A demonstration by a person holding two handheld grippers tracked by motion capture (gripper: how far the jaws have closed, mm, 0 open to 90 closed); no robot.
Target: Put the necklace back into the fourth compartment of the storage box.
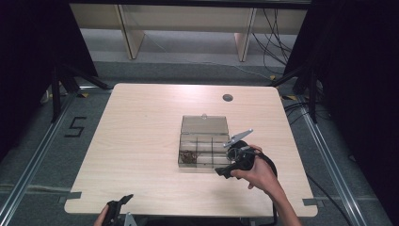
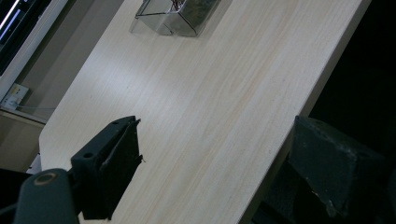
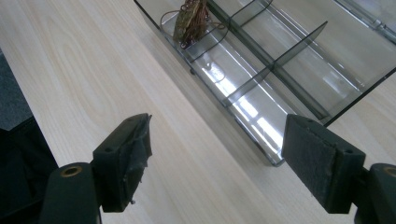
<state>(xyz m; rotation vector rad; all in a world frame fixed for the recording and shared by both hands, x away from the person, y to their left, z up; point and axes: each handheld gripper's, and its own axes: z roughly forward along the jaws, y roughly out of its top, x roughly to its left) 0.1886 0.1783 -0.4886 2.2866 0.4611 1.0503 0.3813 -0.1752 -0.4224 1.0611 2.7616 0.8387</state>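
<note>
On the table: one pale wood-grain table [image 1: 141, 141] with rounded corners and one round grommet hole [image 1: 227, 98] at its far right.
Room: grey floor, black curtains left and right, pale wooden frames at the far side.
Box: one clear smoky plastic organiser box [image 1: 203, 149], right of the table's centre, lid [image 1: 204, 125] tipped open toward the far side, thin dividers forming several compartments.
Contents: one brownish tangled wiry clump [image 3: 190, 21] in the near-left compartment.
Right gripper [image 1: 225, 170]: held in the right hand [image 1: 256, 174] just beside the box's near-right corner, jaws wide apart, empty.
Left gripper [image 1: 126, 200]: at the table's near-left edge, jaws apart, empty.
</note>
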